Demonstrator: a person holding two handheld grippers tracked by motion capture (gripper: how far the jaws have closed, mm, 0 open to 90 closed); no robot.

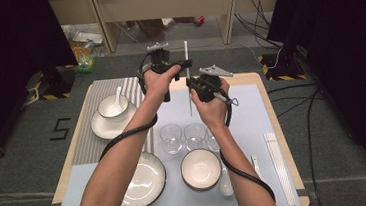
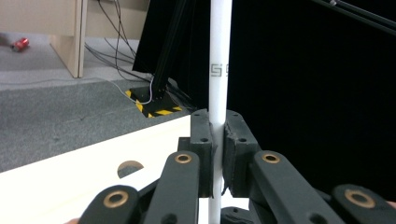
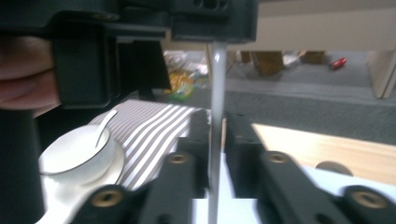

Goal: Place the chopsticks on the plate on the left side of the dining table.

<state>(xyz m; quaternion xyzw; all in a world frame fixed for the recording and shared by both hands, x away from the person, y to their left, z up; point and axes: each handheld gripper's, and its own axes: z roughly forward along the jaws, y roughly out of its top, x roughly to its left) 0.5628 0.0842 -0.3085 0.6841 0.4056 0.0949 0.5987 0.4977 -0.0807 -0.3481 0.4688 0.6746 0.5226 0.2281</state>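
A: What is that white stick [image 1: 188, 77]?
B: A chopstick, I think. It looks light, stiff and smooth, so it may slip. It stands upright above the desk [image 1: 254, 79].
A: Who holds it?
B: The left hand-held gripper [image 1: 185, 62] pinches it high. The right hand-held gripper [image 1: 189, 84] pinches lower.
A: Room to move?
B: Yes, but 3 glasses [image 1: 184, 136] stand below.

A wooden table [image 1: 264, 83] sits in the middle of the frame. A pale blue mat [image 1: 258, 121] covers most of it. A striped cloth [image 1: 87, 146] lies on its left side.
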